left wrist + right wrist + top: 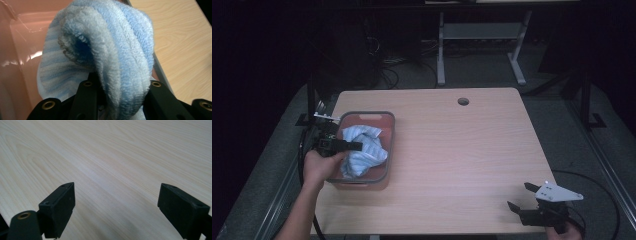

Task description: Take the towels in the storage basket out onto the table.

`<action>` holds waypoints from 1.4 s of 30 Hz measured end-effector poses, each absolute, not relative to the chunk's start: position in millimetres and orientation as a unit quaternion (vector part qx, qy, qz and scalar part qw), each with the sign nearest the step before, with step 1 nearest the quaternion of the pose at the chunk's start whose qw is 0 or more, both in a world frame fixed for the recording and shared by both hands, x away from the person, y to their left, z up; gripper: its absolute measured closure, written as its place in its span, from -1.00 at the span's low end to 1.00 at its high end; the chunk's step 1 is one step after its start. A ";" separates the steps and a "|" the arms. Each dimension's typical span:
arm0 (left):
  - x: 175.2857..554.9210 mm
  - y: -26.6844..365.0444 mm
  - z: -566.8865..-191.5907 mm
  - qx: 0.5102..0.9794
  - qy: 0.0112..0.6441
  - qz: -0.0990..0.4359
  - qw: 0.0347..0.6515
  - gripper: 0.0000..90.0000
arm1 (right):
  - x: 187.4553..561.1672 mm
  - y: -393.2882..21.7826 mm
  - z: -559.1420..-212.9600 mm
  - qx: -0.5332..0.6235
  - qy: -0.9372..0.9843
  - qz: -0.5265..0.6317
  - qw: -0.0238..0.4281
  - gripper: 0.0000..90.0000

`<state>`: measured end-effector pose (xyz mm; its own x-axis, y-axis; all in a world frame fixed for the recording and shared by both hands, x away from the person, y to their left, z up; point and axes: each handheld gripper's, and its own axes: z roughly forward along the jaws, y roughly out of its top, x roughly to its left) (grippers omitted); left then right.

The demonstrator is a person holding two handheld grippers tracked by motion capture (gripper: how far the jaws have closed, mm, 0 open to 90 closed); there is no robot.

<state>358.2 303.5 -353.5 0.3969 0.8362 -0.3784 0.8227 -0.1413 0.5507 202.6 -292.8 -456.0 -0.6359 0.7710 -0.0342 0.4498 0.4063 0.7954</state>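
A light blue striped towel (362, 150) lies bunched in a pink basin (384, 120) at the table's left side. My left gripper (354, 145) reaches over the basin's left rim and is shut on a thick fold of the towel. Up close, the towel (105, 50) bulges between the two black jaws, with the pink basin wall (22, 37) behind it. My right gripper (521, 196) rests at the table's front right corner, open, with nothing between its fingers. In the right gripper view its fingertips (65, 200) stand far apart over bare wood (112, 157).
The wooden table (452, 150) has a round cable hole (463, 101) near its far edge. Beyond the table stand a white desk frame (482, 45) and loose cables on a dark floor.
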 end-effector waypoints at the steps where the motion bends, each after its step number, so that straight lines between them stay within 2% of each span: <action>1: 357.2 304.4 -351.3 0.755 0.548 0.010 0.360 0.59 | 202.7 -291.7 -456.6 0.377 0.814 0.394 0.199 -0.69; 18: 349.3 302.0 -307.4 0.744 0.530 0.023 0.406 0.59 | 201.8 -294.1 -455.5 0.380 0.811 0.394 0.206 -0.69; 31: 349.3 286.9 -274.2 0.746 0.513 0.036 0.424 0.59 | 201.6 -294.7 -454.8 0.382 0.809 0.396 0.206 -0.69; 42: 354.6 264.9 -262.9 0.757 0.494 0.031 0.426 0.58 | 201.7 -296.0 -454.7 0.382 0.808 0.396 0.209 -0.69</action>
